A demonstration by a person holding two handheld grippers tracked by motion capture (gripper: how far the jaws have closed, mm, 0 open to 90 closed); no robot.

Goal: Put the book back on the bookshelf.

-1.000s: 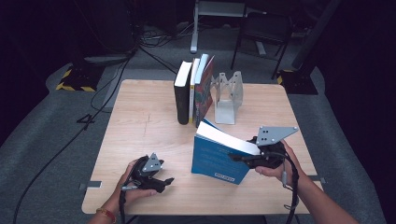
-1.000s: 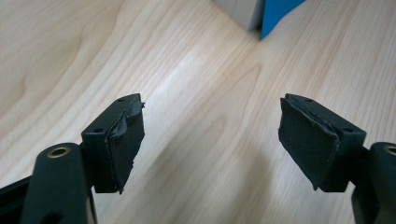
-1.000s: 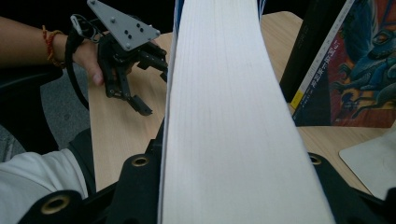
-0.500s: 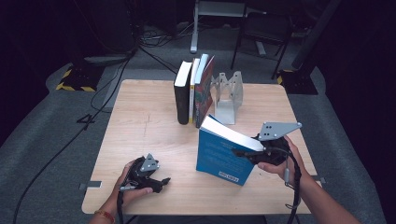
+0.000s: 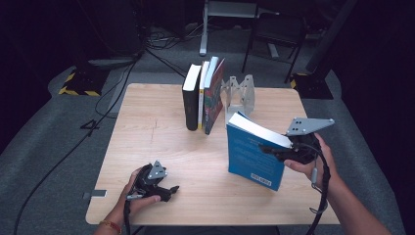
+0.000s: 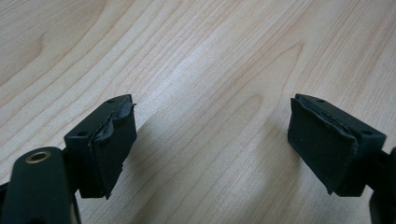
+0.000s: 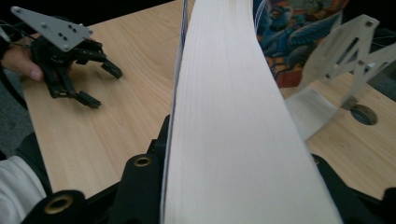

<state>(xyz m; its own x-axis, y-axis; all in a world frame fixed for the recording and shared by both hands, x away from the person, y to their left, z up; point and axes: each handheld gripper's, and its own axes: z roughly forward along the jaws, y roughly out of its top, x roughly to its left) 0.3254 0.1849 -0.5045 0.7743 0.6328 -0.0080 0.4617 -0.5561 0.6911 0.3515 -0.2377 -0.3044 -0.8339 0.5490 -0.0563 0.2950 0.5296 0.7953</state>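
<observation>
1. The right claw, at the right of the high view, pinches a blue book by its page edge; the book stands upright with its lower corner at the desk, right of centre and toward the near edge.
2. In the right gripper view the white page block of that book runs up the middle of the frame, with a black jaw pressed against each side at the bottom.
3. The left claw sits low in the lower left of the high view, held in a hand just above the wood.
4. In the left gripper view its jaws are spread wide with nothing between them, bare wood grain behind.
5. The same claw shows in the upper left of the right gripper view, well apart from the blue book.
6. A row of upright books stands at the upper middle of the high view, with a metal bookend just to its right.
7. The blue book is near the bookend but apart from it.
</observation>
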